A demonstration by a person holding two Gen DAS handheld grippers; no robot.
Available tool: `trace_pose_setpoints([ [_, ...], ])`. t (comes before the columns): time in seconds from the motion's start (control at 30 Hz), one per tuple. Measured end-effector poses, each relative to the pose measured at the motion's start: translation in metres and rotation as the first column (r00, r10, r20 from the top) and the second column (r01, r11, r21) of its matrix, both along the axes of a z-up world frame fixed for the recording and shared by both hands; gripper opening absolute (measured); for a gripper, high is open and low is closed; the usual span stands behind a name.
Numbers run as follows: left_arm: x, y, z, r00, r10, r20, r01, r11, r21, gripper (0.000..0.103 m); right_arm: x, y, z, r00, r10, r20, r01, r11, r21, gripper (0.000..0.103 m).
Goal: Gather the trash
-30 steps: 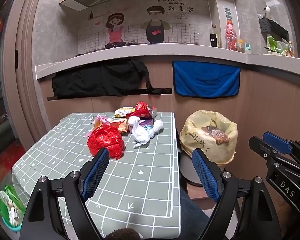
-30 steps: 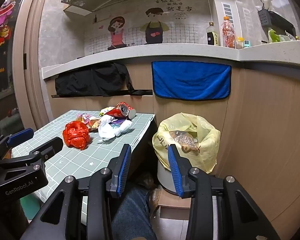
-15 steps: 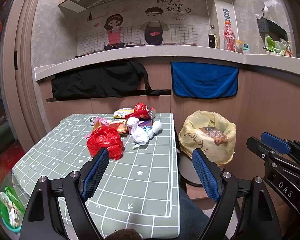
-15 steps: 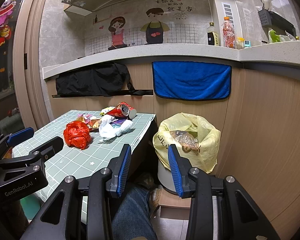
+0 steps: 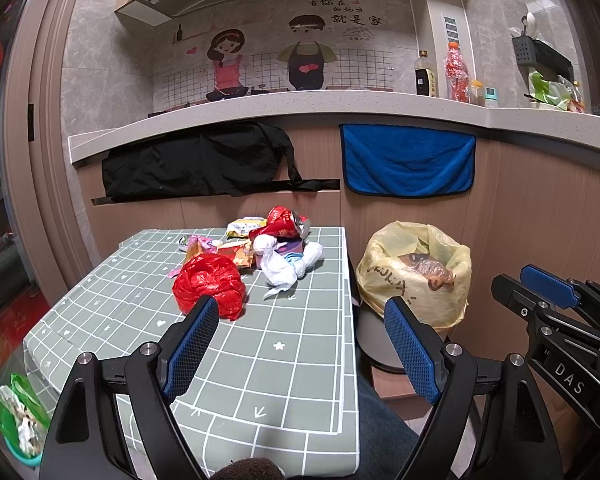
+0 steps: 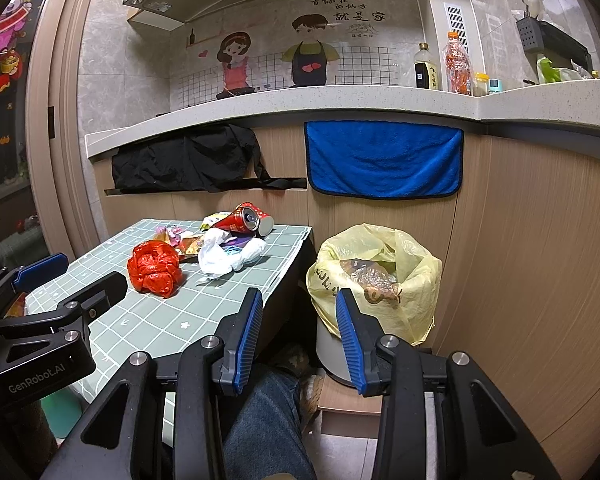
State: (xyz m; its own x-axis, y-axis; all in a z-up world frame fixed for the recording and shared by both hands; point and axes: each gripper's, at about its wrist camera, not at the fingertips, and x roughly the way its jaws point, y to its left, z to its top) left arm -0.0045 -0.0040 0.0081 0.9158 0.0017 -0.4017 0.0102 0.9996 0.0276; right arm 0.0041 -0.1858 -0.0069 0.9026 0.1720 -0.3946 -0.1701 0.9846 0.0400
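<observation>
A pile of trash lies at the far end of the green checked table (image 5: 284, 344): a crumpled red plastic bag (image 5: 209, 285) (image 6: 154, 266), a white bag (image 5: 286, 263) (image 6: 229, 255), a red drink can (image 5: 284, 222) (image 6: 246, 219) and several snack wrappers (image 5: 230, 245). A bin lined with a yellow bag (image 5: 414, 276) (image 6: 374, 276) stands on the floor right of the table, with trash inside. My left gripper (image 5: 300, 346) is open and empty, just short of the red bag. My right gripper (image 6: 298, 340) is open and empty, between the table edge and the bin.
A wooden counter front with a black cloth (image 5: 198, 162) and a blue towel (image 5: 407, 160) stands behind the table. Bottles (image 5: 456, 72) stand on the countertop. A green bag (image 5: 18, 416) lies on the floor at the left. A person's knee (image 6: 266, 420) is below.
The left view has drifted slightly; the trash sits a little higher in frame. Both grippers stay open and empty, and nothing on the table has moved.
</observation>
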Motion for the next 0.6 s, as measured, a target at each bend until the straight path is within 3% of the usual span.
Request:
trace_pose_setpoints([
  [0.6,-0.0004,0.0,-0.0006,1.0,-0.001,0.002,0.001,1.0,0.001,0.084,-0.0002,0.0005,0.0008,1.0,0.0,-0.001,0.0,1.0,0.0,0.036],
])
